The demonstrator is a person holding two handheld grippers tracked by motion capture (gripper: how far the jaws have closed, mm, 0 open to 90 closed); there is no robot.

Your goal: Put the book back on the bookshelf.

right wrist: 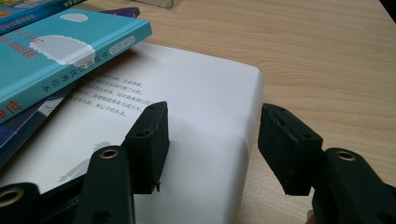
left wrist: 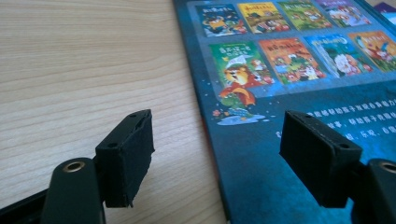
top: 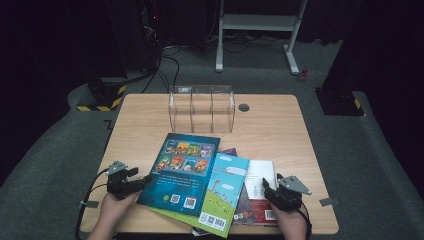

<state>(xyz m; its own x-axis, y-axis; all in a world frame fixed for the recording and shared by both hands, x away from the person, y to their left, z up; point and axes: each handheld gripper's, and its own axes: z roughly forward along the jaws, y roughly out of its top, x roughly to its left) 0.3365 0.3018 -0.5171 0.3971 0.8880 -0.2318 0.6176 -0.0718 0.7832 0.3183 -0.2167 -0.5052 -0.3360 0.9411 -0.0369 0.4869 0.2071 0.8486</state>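
Note:
Several books lie in an overlapping pile at the table's front. A dark blue book (top: 182, 172) with small cover pictures is on top, then a turquoise one (top: 225, 192), and a white one (top: 260, 187) sticks out at the right. My left gripper (top: 145, 181) is open at the blue book's left edge. In the left gripper view (left wrist: 217, 154), one jaw is over bare wood and the other over the blue book (left wrist: 289, 70). My right gripper (top: 267, 187) is open astride the white book's right edge. It (right wrist: 212, 144) has the white book (right wrist: 196, 93) under it and the turquoise book (right wrist: 60, 51) to its left.
A clear plastic rack (top: 201, 107) with three compartments stands at the back middle of the wooden table (top: 280, 125). A purple book corner (top: 229, 151) peeks out beneath the pile. A round cable hole (top: 244, 107) lies right of the rack. Desk legs and cables are on the floor behind.

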